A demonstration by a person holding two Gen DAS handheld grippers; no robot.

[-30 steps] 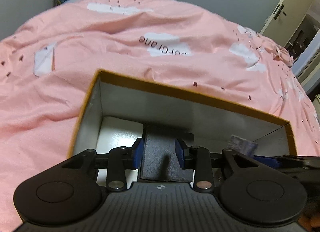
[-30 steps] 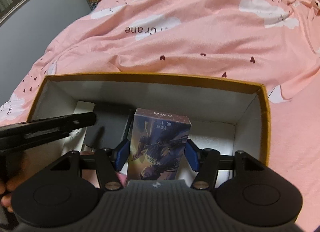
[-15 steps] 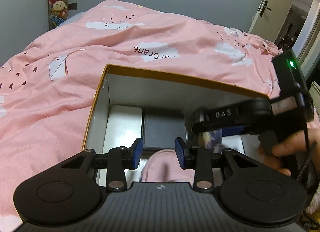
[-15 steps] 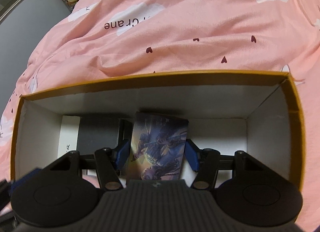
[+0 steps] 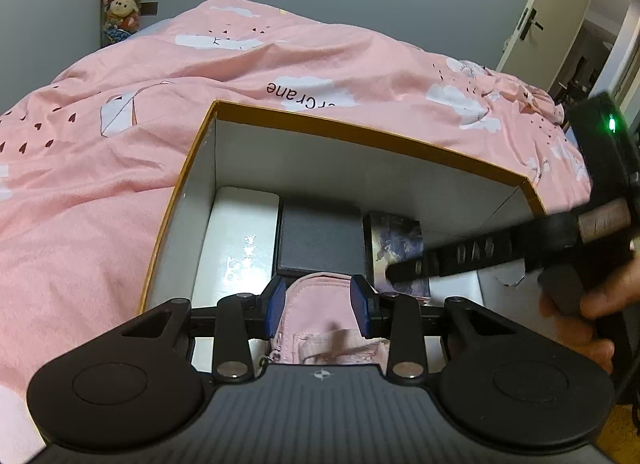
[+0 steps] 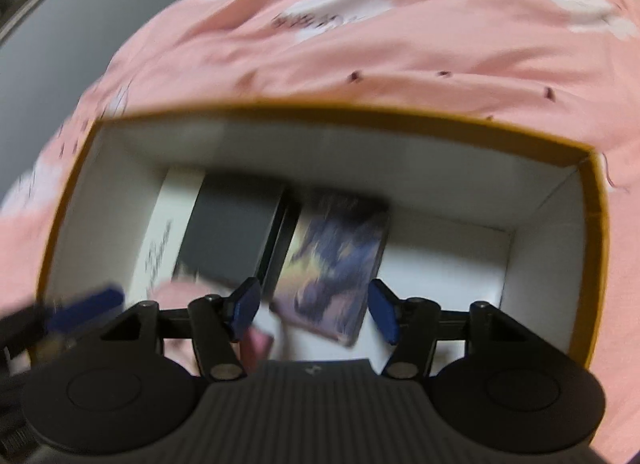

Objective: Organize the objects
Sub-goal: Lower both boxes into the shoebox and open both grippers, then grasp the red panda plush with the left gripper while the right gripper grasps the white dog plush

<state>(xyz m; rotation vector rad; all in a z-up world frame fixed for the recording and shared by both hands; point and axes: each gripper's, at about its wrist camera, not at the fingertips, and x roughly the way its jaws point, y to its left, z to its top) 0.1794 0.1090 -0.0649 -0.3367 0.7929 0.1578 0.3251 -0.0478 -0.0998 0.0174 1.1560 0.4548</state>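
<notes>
Pink zippered pouch sits gripped in left tool; right tool spread.

Right wrist view motion-blurred throughout, illustrated box print unreadable; pink pouch's lower part behind left tool.

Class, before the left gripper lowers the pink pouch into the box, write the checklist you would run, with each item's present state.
1. Left gripper grips the pink pouch: ok.
2. Right gripper has let go of the picture card box: ok, jaws open.
3. Right gripper out of the box: not ok, its arm crosses above it.
4. Free floor for the pouch: ok, bare at the right end.
5. White box and dark box lie flat: ok.
</notes>
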